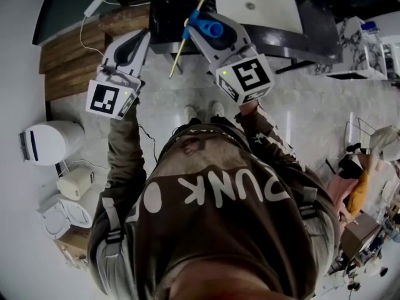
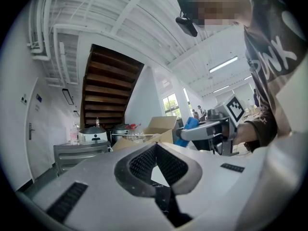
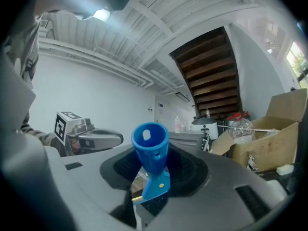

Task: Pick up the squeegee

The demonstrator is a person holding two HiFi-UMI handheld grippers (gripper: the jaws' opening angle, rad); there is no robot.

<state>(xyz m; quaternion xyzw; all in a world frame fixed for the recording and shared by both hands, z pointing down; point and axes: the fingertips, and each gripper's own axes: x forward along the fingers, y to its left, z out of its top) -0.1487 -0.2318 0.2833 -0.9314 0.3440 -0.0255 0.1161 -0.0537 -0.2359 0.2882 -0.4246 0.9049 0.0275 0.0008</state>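
The squeegee has a blue tubular handle [image 1: 210, 27] and a long thin yellowish blade [image 1: 185, 39] that slants across the head view. My right gripper [image 1: 192, 29] is shut on the blue handle [image 3: 150, 150], which stands upright between its pads in the right gripper view [image 3: 151, 174]. To its left, my left gripper [image 1: 144, 37] is held at about the same height, apart from the squeegee. In the left gripper view its pads [image 2: 144, 165] meet at the tips with nothing between them. Each gripper shows in the other's view: the right gripper [image 2: 207, 130] and the left gripper [image 3: 94, 138].
A white sink basin [image 1: 257, 4] sits in a dark counter just beyond the grippers. Wooden planks [image 1: 65, 64] lie at the left, with a white bin [image 1: 50, 141] below them. Cardboard boxes [image 3: 272, 150], a cooker [image 2: 94, 134] and a dark staircase [image 2: 108, 88] stand ahead.
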